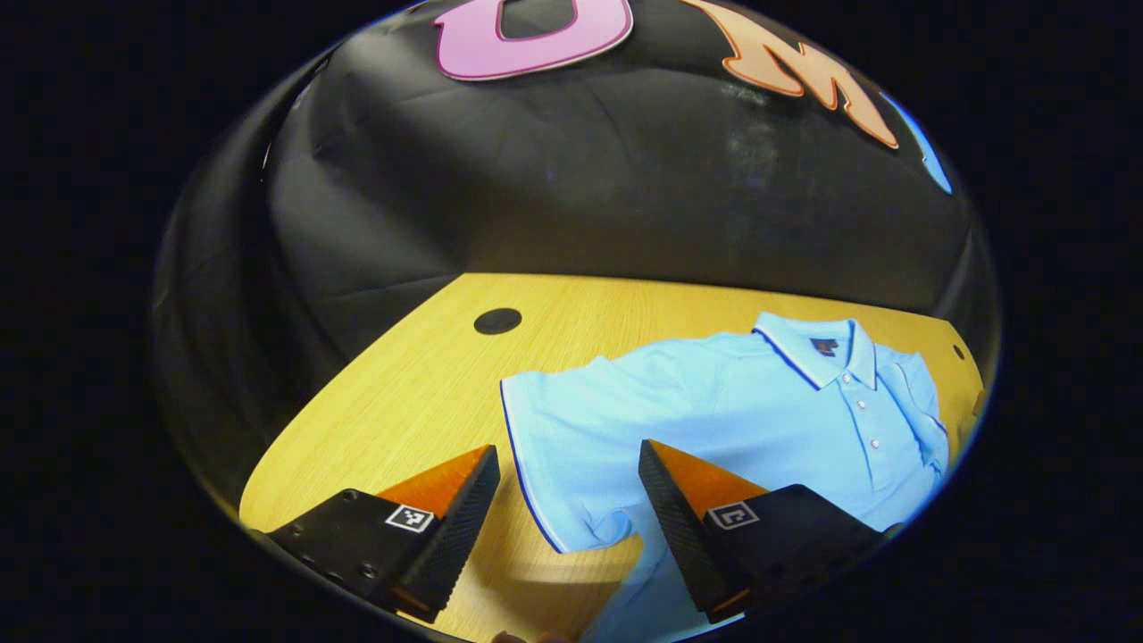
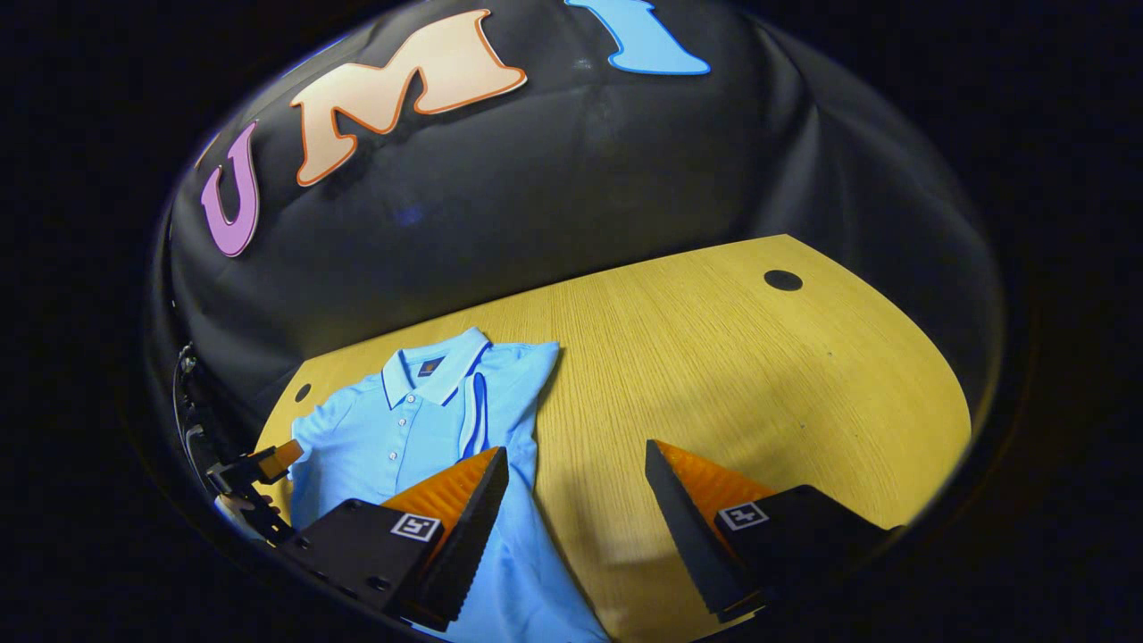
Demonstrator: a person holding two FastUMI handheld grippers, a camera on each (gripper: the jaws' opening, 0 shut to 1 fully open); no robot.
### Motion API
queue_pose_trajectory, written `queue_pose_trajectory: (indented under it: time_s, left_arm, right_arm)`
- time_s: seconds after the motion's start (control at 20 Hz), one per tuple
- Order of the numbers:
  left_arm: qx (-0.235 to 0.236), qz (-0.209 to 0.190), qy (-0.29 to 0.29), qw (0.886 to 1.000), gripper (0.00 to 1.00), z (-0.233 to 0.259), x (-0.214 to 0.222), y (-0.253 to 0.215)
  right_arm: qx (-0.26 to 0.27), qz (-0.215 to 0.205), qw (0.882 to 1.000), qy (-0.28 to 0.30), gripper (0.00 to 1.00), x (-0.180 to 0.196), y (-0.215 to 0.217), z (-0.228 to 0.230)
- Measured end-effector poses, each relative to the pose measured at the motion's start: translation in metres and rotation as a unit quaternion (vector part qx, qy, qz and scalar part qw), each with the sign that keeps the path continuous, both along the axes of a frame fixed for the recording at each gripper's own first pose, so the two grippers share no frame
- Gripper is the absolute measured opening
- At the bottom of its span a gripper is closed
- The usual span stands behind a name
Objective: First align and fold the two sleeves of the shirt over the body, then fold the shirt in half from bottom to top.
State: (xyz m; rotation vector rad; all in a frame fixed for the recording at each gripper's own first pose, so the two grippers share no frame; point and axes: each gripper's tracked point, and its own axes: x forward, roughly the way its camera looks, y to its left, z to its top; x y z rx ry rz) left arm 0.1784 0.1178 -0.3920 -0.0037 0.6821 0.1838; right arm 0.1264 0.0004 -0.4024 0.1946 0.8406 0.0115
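Note:
A light blue polo shirt (image 1: 759, 402) lies flat, face up, on the wooden table (image 1: 420, 384), collar toward the booth wall. One short sleeve (image 1: 558, 429) with a dark trim lies spread out sideways. My left gripper (image 1: 568, 448) is open, hovering over that sleeve, its fingers to either side of the sleeve's edge and holding nothing. In the right gripper view the shirt (image 2: 402, 438) has its other sleeve (image 2: 487, 402) laid over the body. My right gripper (image 2: 576, 448) is open by the shirt's side edge, over bare table. The left gripper (image 2: 259, 469) shows far off beyond the shirt.
The table (image 2: 759, 375) has round dark holes (image 1: 497, 321) (image 2: 783, 279) near its far corners. Black cloth walls close behind the table. Bare wood stretches to the right of the shirt in the right gripper view.

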Motion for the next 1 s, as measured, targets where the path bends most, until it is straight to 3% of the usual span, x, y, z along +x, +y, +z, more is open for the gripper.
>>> queue_pose_trajectory:
  time_s: [0.15,0.25,0.35,0.4,0.5,0.55,0.6,0.65,0.8,0.85,1.0]
  left_arm:
    - [-0.009,-0.002,0.001,1.0,0.94,-0.002,0.006,0.001]
    - [-0.022,-0.027,0.007,0.999,0.93,0.0,0.007,-0.004]
    - [-0.035,-0.053,0.016,0.998,0.75,-0.005,0.01,-0.018]
    - [-0.038,-0.064,0.019,0.997,0.55,-0.006,0.012,-0.024]
    - [-0.041,-0.081,0.024,0.996,0.25,-0.006,0.014,-0.032]
    - [-0.035,-0.083,0.026,0.996,0.17,-0.004,0.014,-0.033]
    - [-0.029,-0.08,0.027,0.996,0.01,-0.006,0.017,-0.033]
    - [-0.022,-0.074,0.027,0.997,0.0,-0.005,0.017,-0.032]
    - [-0.012,-0.067,0.011,0.998,0.0,0.009,0.022,-0.038]
    - [-0.015,-0.07,-0.003,0.997,0.0,0.019,0.027,-0.044]
    - [-0.012,-0.095,-0.013,0.995,0.0,0.037,0.032,-0.067]
  right_arm:
    - [-0.003,0.007,1.0,0.004,0.97,-0.007,0.004,-0.003]
    - [-0.001,0.009,1.0,0.009,0.97,-0.012,0.007,-0.006]
    - [0.003,0.008,1.0,0.012,0.97,-0.016,0.01,-0.008]
    - [0.003,0.009,1.0,0.012,0.9,-0.017,0.011,-0.008]
    - [0.003,0.013,1.0,0.011,0.9,-0.019,0.012,-0.005]
    - [0.003,0.014,1.0,0.008,0.9,-0.019,0.011,-0.002]
    - [0.001,0.014,1.0,0.005,0.97,-0.019,0.009,0.0]
    - [0.0,0.013,1.0,0.002,0.9,-0.019,0.007,0.002]
    - [0.001,0.005,1.0,-0.002,0.9,-0.021,-0.002,0.009]
    - [0.001,0.001,1.0,-0.004,0.97,-0.021,-0.005,0.01]
    - [0.002,-0.007,1.0,-0.005,0.97,-0.026,-0.014,0.012]
